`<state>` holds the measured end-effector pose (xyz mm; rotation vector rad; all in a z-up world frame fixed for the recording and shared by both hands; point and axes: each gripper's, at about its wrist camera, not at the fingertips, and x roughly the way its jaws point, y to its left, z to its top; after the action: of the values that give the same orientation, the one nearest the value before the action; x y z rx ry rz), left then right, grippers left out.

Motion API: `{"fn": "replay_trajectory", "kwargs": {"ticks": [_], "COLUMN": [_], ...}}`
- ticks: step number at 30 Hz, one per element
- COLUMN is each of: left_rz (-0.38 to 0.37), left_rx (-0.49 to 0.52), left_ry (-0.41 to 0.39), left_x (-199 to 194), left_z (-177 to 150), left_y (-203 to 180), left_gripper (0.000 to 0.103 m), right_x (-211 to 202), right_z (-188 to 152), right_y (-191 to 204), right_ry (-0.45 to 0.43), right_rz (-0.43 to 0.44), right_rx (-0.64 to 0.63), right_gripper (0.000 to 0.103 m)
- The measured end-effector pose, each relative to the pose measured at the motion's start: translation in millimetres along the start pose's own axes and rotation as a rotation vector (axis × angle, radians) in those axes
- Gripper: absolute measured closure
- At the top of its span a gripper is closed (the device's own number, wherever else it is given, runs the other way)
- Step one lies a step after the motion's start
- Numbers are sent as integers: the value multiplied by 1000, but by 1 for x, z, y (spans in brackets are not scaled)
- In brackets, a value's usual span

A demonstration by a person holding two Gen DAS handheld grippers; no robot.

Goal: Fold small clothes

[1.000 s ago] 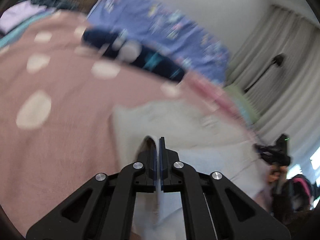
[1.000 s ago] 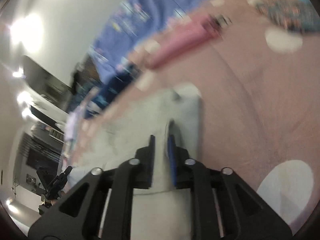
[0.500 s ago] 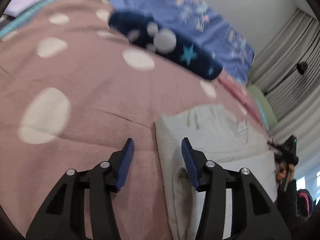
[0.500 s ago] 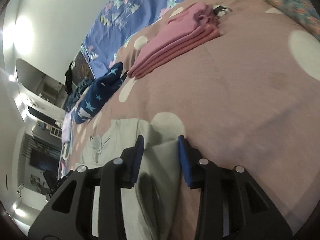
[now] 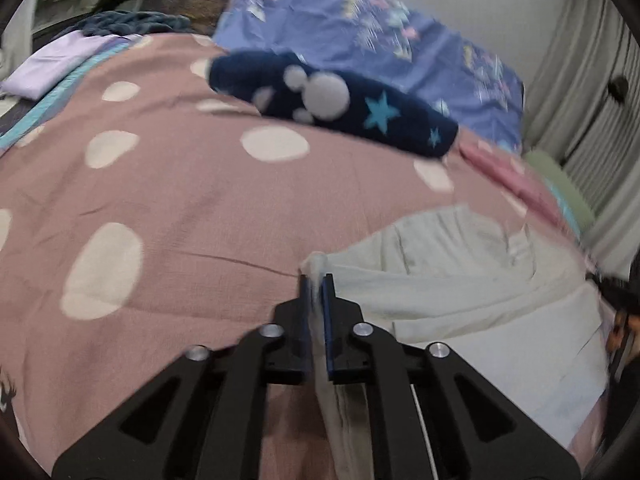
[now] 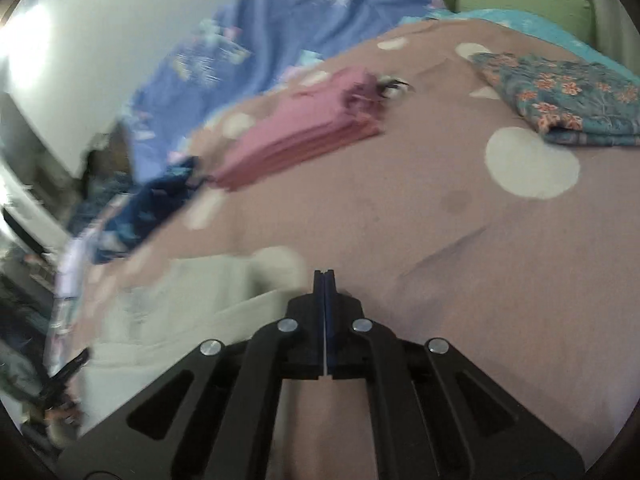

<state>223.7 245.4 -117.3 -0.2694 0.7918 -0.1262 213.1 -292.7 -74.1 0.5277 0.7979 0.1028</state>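
Note:
A pale grey-green garment (image 5: 460, 280) lies partly folded on the pink bedspread with white dots (image 5: 180, 200). My left gripper (image 5: 316, 280) is at the garment's left corner. Its jaws are closing, and a bunched fold of the cloth stands pinched between the blue pads. In the right wrist view the same garment (image 6: 192, 292) spreads to the left of my right gripper (image 6: 324, 276). This gripper is shut at the cloth's right edge, and a thin pale sliver shows between its pads.
Folded pieces lie further up the bed: a navy star-print one (image 5: 340, 108), a pink stack (image 6: 304, 136) and a teal floral cloth (image 6: 560, 100). A blue patterned sheet (image 5: 380, 32) and a green pillow (image 6: 520, 0) line the far edge.
Half a second ago both grippers stood open over the garment's edges. Now both have closed on the cloth, the left one on a raised fold at the corner.

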Motion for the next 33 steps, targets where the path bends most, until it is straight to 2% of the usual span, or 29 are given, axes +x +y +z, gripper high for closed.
{"fn": "replay_trajectory", "kwargs": {"ticks": [2,4,6,9,13,18,20,22,23,24,25,26,33], "left_rz": [-2,-24,-66,-85,-72,-92,-73,-66,-66,-68,-70,-68,-87], "left_rx": [6,17,35,82,107,104,110,110,112,117,123,129,120], "left_ry": [-33,-65,-77,-34,64,70,66,66,66,67,68,63,-19], "left_x": [-22,-47,-72,-84,-73,-69,-67,-65,-64,-63,-62,-63,-76], "left_z": [-2,-9,-23,-42,-68,-73,-71,-69,-69,-68,-68,-68,-49], "left_y": [-1,-4,-9,-18,-23,-27,-29,-31,-31,-32,-33,-35,-40], "left_gripper": [83,76,61,54,54,66,67,67,71,79,84,97,98], "right_x": [-19,-37,-46,-48,-39,-46,-47,-46,-44,-44,-43,-44,-51], "right_z": [-11,-24,-37,-53,-60,-63,-64,-65,-66,-67,-68,-69,-57], "right_y": [14,24,29,29,13,14,17,21,22,22,23,24,31], "right_ry": [-11,10,41,83,128,128,129,135,141,145,145,142,91], "right_rz": [48,88,123,105,118,131,131,128,129,128,123,122,138], "right_rx": [-76,-147,-178,-191,-113,-127,-150,-168,-176,-183,-197,-208,-235], "right_gripper": [98,91,72,67,67,67,69,75,82,88,90,94,95]}}
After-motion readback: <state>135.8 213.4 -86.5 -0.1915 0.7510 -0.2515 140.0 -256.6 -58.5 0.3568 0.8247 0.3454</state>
